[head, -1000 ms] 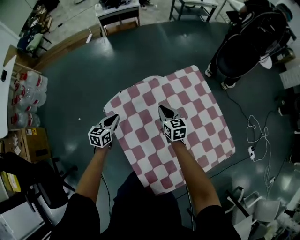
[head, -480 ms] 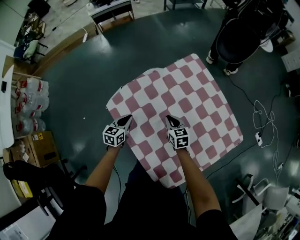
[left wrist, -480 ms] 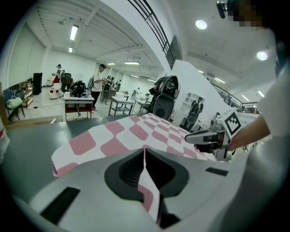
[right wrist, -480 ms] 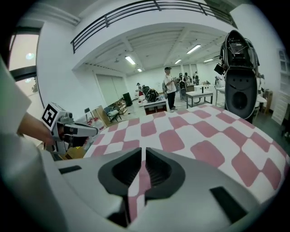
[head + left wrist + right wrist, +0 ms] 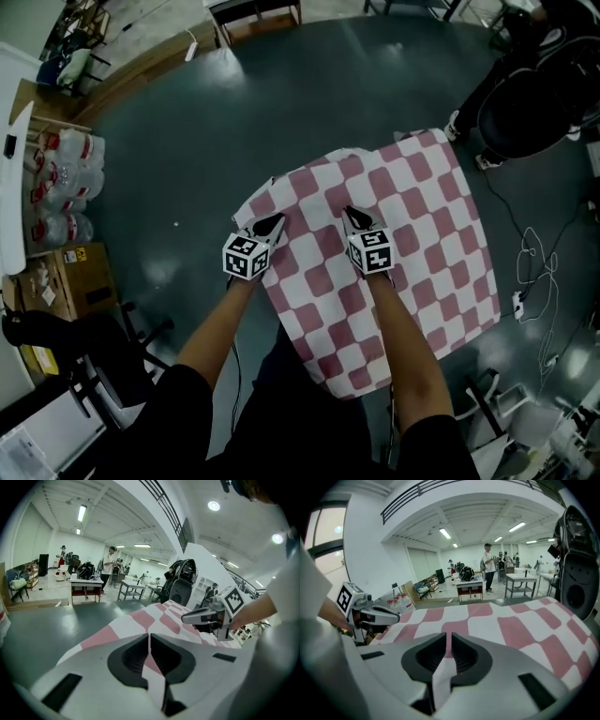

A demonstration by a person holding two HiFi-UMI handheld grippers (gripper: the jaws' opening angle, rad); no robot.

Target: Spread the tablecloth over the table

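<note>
A red-and-white checked tablecloth (image 5: pixel 394 244) hangs spread out in the air over the dark floor, its far corner toward the upper right of the head view. My left gripper (image 5: pixel 274 223) is shut on the cloth's near-left edge, and in the left gripper view a fold of the tablecloth (image 5: pixel 154 667) runs between its jaws. My right gripper (image 5: pixel 352 217) is shut on the cloth about a hand's width to the right, and the right gripper view shows the tablecloth (image 5: pixel 520 625) pinched there too. No table shows under the cloth.
Water-bottle packs (image 5: pixel 56 187) and cardboard boxes (image 5: pixel 66 281) line the left side. A black chair (image 5: pixel 525 103) stands at upper right, cables (image 5: pixel 530 272) trail on the floor at right, and a bench (image 5: pixel 253 14) sits at the far end. People stand far off in the hall.
Both grippers have moved down and toward the right of the head view with the cloth still held. The cloth's far end has swung further toward the upper right.
</note>
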